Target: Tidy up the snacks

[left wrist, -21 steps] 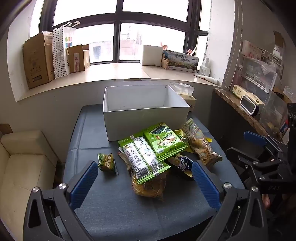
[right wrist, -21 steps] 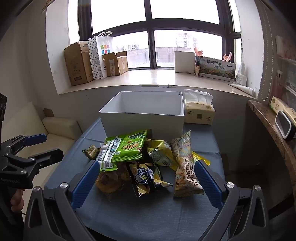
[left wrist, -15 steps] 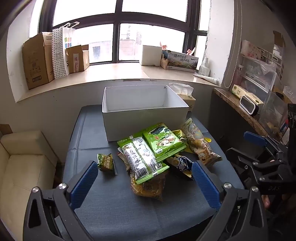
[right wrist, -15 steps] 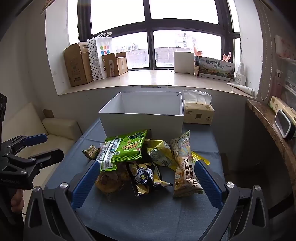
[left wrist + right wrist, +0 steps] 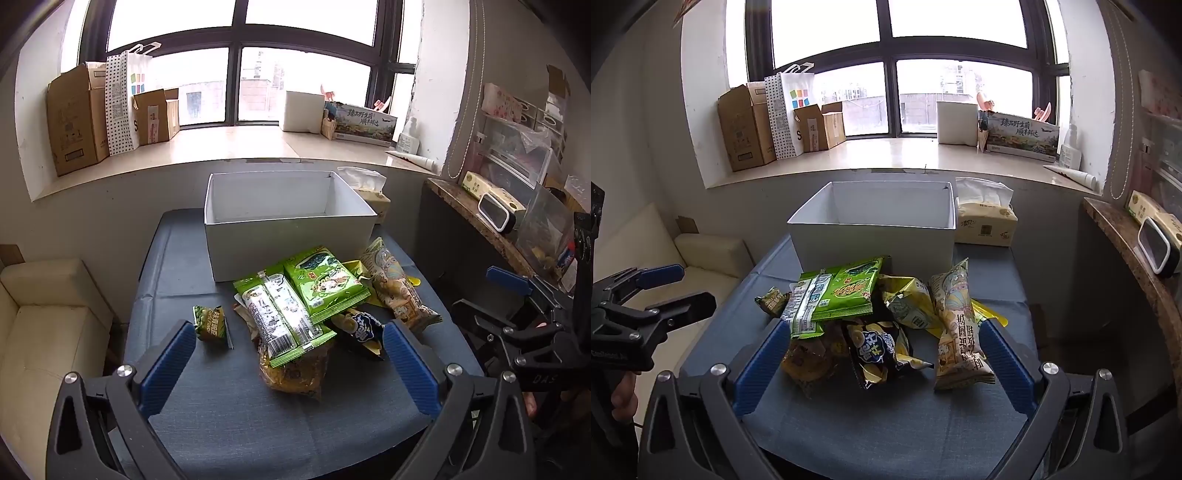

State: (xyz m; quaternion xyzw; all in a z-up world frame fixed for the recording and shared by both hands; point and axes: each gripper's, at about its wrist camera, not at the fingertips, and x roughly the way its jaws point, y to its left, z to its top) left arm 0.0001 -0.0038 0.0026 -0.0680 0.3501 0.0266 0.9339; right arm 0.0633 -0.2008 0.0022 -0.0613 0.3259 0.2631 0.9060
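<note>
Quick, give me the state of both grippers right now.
Left gripper: open, holding nothing, fingers spread above the snack pile.
Right gripper: open, holding nothing, fingers spread either side of the same pile.

snack pile [image 5: 310, 306], white box [image 5: 284, 240] behind, tongs [image 5: 288, 363] spread

I read "臻品野生菌 顺丰到达" on long carton [image 5: 1021, 136] on windowsill; "DAS" on right gripper [image 5: 546, 378] body. Snack print too blurred.
</note>
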